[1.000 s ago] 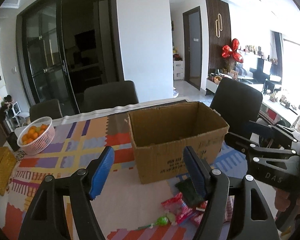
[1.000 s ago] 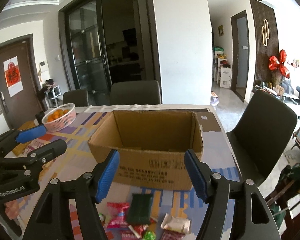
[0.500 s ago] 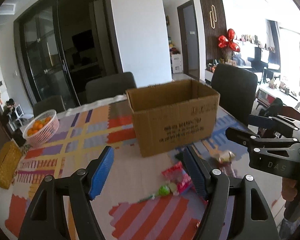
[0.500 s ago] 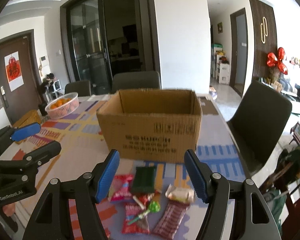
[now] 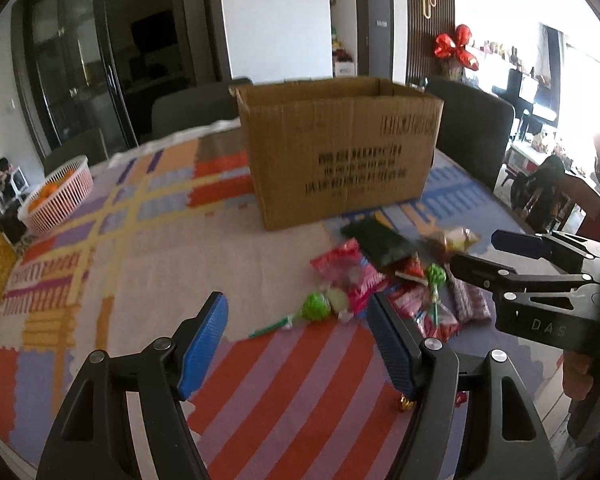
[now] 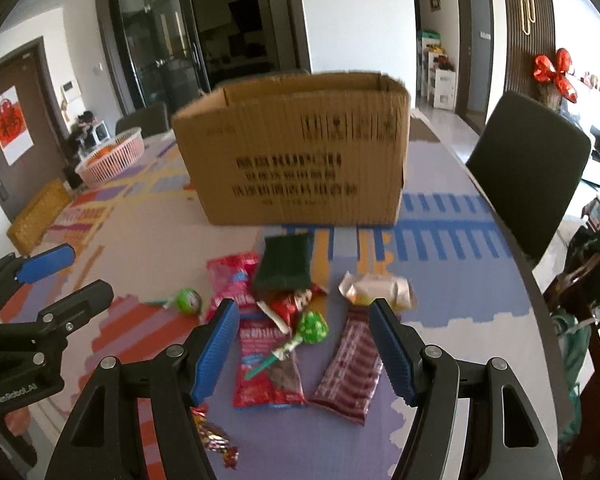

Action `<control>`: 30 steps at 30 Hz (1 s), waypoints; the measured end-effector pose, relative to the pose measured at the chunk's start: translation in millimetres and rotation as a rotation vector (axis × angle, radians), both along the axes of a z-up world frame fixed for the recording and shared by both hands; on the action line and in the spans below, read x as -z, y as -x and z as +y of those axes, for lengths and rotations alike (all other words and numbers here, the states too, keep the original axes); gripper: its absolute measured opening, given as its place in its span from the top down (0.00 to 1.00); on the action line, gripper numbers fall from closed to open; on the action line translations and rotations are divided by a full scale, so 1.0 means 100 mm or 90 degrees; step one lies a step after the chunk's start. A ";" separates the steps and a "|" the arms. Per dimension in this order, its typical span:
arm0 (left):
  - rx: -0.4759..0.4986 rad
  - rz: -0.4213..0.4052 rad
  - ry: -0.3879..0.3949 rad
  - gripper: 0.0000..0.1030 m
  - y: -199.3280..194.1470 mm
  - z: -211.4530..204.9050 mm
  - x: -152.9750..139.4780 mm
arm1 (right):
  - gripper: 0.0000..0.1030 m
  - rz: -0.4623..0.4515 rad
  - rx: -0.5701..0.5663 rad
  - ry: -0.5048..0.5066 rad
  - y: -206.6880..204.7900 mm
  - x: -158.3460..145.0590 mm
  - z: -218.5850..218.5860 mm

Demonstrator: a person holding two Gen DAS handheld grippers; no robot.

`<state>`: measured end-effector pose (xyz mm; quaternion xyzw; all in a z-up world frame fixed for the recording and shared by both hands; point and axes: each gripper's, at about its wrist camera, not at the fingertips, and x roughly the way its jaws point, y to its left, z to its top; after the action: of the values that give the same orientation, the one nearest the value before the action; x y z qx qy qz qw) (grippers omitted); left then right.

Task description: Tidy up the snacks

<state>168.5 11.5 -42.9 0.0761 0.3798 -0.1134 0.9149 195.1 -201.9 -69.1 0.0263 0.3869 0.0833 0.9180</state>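
Note:
An open cardboard box (image 6: 296,152) stands on the table; it also shows in the left wrist view (image 5: 340,152). Before it lies a heap of snacks: a dark green packet (image 6: 286,260), red packets (image 6: 266,364), a maroon bar (image 6: 350,372), a pale wrapped cake (image 6: 378,288), and green lollipops (image 6: 310,330) (image 5: 316,307). My right gripper (image 6: 304,344) is open and empty, low over the heap. My left gripper (image 5: 300,340) is open and empty, just left of the heap, near one lollipop.
A pink basket of oranges (image 6: 112,156) stands at the far left. A yellow tissue box (image 6: 38,216) lies at the left edge. Dark chairs (image 6: 528,168) stand around the table. A small foil sweet (image 6: 216,440) lies near the front edge.
Both grippers have dropped down and pulled back from the box toward the snack heap. The box now looks higher and the snacks nearer. Both stay open.

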 end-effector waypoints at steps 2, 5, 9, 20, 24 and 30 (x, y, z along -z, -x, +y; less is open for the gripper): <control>0.005 0.006 -0.006 0.31 -0.01 0.00 0.07 | 0.34 0.013 0.003 0.004 -0.02 0.08 0.01; 0.013 0.014 -0.024 0.31 -0.06 -0.02 0.19 | 0.34 0.023 0.009 0.011 -0.06 0.16 0.01; 0.027 0.008 -0.045 0.31 -0.13 -0.04 0.30 | 0.35 0.036 0.018 0.021 -0.11 0.26 0.00; 0.062 0.034 -0.059 0.40 -0.42 -0.13 0.53 | 0.47 0.071 0.029 0.025 -0.28 0.48 -0.03; 0.070 0.042 -0.060 0.43 -0.47 -0.15 0.59 | 0.53 0.082 0.024 0.019 -0.33 0.52 -0.03; 0.071 0.078 -0.021 0.50 -0.56 -0.11 0.67 | 0.60 0.091 0.008 0.012 -0.38 0.55 0.02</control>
<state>224.4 0.2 -110.1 0.1048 0.4317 -0.1621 0.8811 233.1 -200.1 -124.3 0.0263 0.4524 0.0718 0.8885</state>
